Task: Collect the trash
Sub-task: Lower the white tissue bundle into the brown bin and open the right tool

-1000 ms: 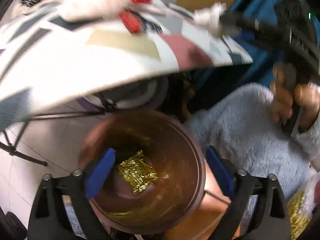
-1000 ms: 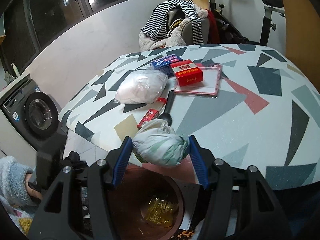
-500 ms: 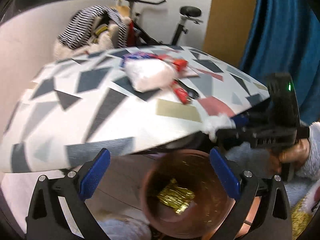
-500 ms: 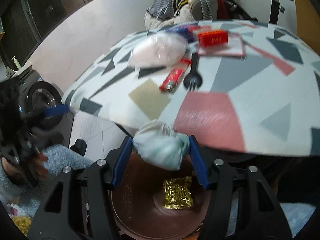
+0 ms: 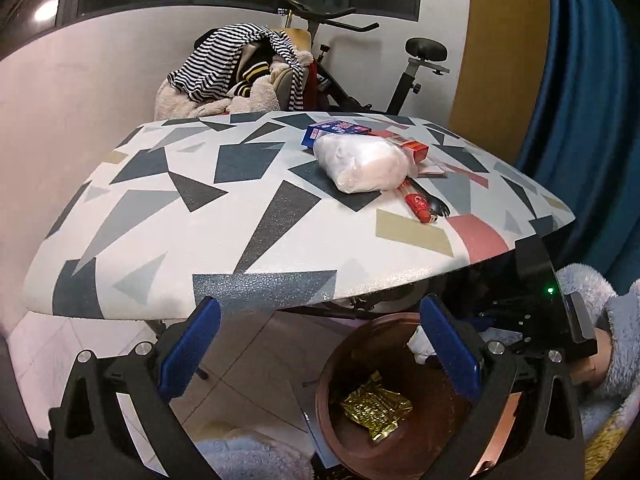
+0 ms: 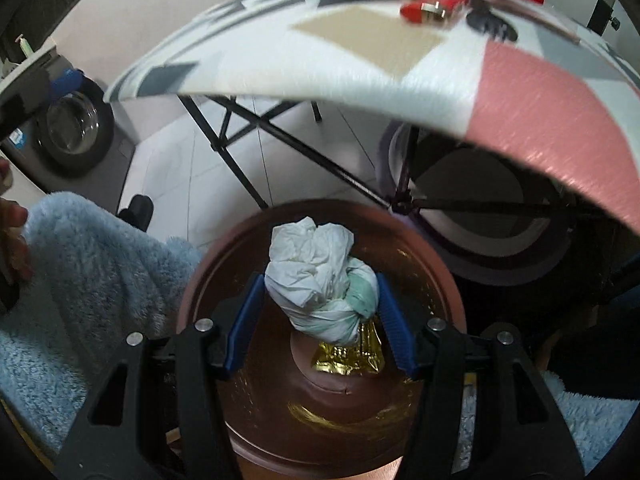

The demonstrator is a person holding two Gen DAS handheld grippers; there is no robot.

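A brown round bin (image 6: pixel 320 408) stands on the floor below the table edge; it also shows in the left wrist view (image 5: pixel 340 364). A gold foil wrapper (image 5: pixel 374 408) lies at its bottom. My right gripper (image 6: pixel 320 316) is shut on a crumpled white and pale green tissue wad (image 6: pixel 320 280) and holds it over the bin's mouth. My left gripper (image 5: pixel 320 348) is open and empty, left of the bin, in front of the table edge. On the patterned table (image 5: pixel 240 216) lie a clear plastic bag (image 5: pixel 364 164), a red lighter (image 5: pixel 418 204) and a black fork (image 5: pixel 434 208).
Red and blue boxes (image 5: pixel 340 130) sit behind the bag. A chair piled with clothes (image 5: pixel 240 76) and an exercise bike (image 5: pixel 404 68) stand beyond the table. Folding table legs (image 6: pixel 248 132) and a washing machine (image 6: pixel 72 128) are near the bin. A blue fleece sleeve (image 6: pixel 92 276) is at left.
My right gripper has carried the tissue wad off the table edge and down over the bin. My left gripper has risen from over the bin and moved left to face the tabletop.
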